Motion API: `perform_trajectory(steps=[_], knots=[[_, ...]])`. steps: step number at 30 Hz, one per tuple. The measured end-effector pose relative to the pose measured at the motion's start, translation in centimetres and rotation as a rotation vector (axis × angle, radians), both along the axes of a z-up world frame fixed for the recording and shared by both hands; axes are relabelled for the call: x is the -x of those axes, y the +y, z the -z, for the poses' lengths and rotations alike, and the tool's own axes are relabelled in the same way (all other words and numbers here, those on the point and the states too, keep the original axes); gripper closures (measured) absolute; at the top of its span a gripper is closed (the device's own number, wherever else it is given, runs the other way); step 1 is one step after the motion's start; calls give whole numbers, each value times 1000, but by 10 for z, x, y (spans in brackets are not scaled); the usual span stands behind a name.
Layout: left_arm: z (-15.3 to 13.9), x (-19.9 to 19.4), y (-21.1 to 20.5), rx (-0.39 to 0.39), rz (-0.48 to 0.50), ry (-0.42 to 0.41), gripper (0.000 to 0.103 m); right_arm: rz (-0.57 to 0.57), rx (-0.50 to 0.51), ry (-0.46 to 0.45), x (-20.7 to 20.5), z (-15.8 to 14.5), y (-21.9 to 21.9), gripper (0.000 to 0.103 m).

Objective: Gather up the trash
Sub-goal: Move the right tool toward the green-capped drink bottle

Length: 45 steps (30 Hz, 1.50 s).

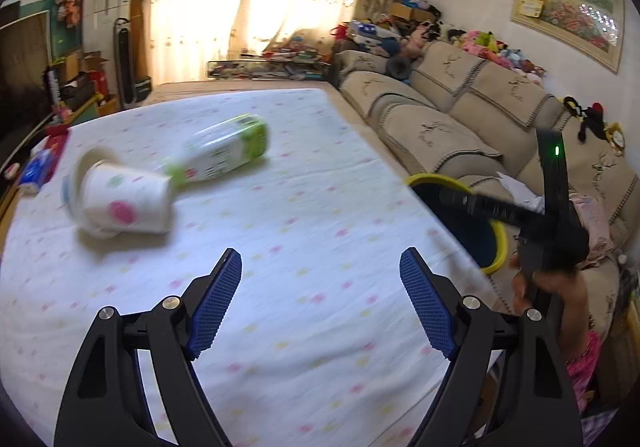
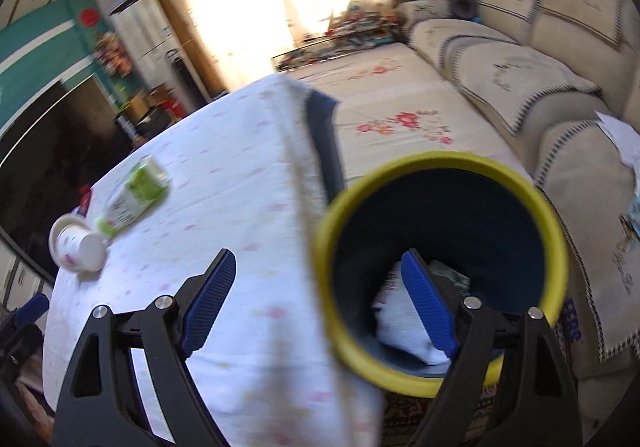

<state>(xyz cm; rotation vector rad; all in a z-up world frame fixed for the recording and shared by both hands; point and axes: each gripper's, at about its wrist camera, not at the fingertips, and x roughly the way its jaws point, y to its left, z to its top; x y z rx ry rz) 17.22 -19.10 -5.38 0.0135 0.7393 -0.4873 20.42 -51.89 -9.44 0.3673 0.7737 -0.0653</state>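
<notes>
Both grippers empty, jaws spread wide, nothing between the blue ribbed pads. Left gripper [image 1: 320,299] over bare white pastel-dotted cloth on the tabletop [image 1: 320,175], lower centre of the left wrist view. Right gripper [image 2: 318,301] straddling the tabletop edge and the mouth of the dark round bin with yellow rim [image 2: 558,231], lower centre of the right wrist view; something white and crumpled already at the bin bottom.

Remaining trash at left of the left wrist view: white paper cup with pink and green dots [image 1: 124,203], on its side, and clear plastic bottle with green-and-white label [image 1: 228,149], also lying flat. Touching or nearly so, bottle neck against cup base; blur prevents certainty.

Bottle long axis diagonal, lower left to upper right, base toward upper right, neck toward lower left. Cup axis roughly horizontal in frame, open mouth toward the left edge.

Likely step: reach for the next piece. Advice: approach with jaws across the bottle's long axis, mid-body, clear of the cup; clamp gently on the thin plastic. Cup afterwards, pinched across its wall near the rim. Risk: bottle rolling off sideways if nudged.
</notes>
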Motion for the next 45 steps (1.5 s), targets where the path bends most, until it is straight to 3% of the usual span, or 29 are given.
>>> perform_trajectory(steps=[6, 10, 15, 24, 30, 37, 45], knots=[[24, 20, 69, -24, -119, -2, 23, -196, 61, -24, -40, -26, 83, 23], [37, 21, 110, 28, -179, 32, 23, -305, 109, -39, -69, -44, 130, 23], [44, 22, 127, 72, -194, 33, 23, -360, 196, -43, -105, -53, 170, 23], [49, 11, 139, 111, -214, 52, 23, -390, 169, 15, -170, -34, 192, 23], [58, -4, 153, 180, -212, 89, 23, -442, 204, 7, -188, -32, 205, 23], [58, -13, 151, 175, -203, 104, 23, -467, 257, 53, -214, -32, 214, 22], [64, -18, 149, 172, -183, 153, 23, -572, 184, 70, -195, -32, 212, 22]])
